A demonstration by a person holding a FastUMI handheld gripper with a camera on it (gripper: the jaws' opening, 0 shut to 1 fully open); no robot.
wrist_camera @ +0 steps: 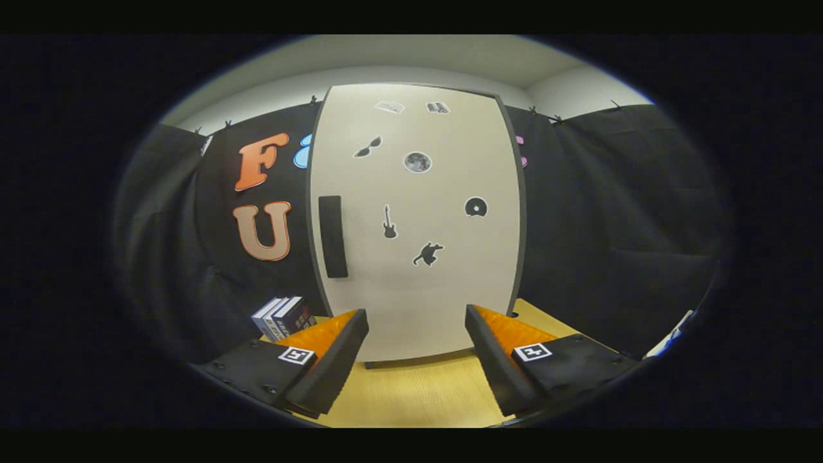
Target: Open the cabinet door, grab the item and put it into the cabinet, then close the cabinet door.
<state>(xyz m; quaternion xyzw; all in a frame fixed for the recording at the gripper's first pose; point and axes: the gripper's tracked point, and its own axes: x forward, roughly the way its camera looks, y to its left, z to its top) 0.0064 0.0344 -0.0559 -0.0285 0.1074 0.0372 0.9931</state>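
Tongs [416,360] wide open, nothing between the fingers, just bare worktop [418,392] w/ pale wood grain showing in the gap. Both fingers hang above the worktop, not touching anything.

Cabinet [415,222] stands straight ahead, beyond the fingertips, upright on the far part of the worktop. Its door [450,289] is shut, pale off-white w/ a dark thin edge around it. Dark vertical handle [333,236] sits on the door's left side, approx mid-height, up and left of the left finger [334,360]. Right finger [495,360] lines up w/ the door's lower right part.

Door carries several small dark stickers: sunglasses [367,147] upper left, round moon-like disc [417,161] near top centre, guitar [389,222] in the middle, record-like disc [476,207] to the right, animal silhouette [427,253] lower centre, plus two small ones at the very top, too small to tell.

Item to grab: short stack of books [284,316], standing on the worktop left of the cabinet, near its lower left corner, just beyond and left of the left finger. Spines face this way; text not legible. Books are apart from the fingers, not gripped.

Black cloth wall [617,212] hangs behind and to both sides of the cabinet.
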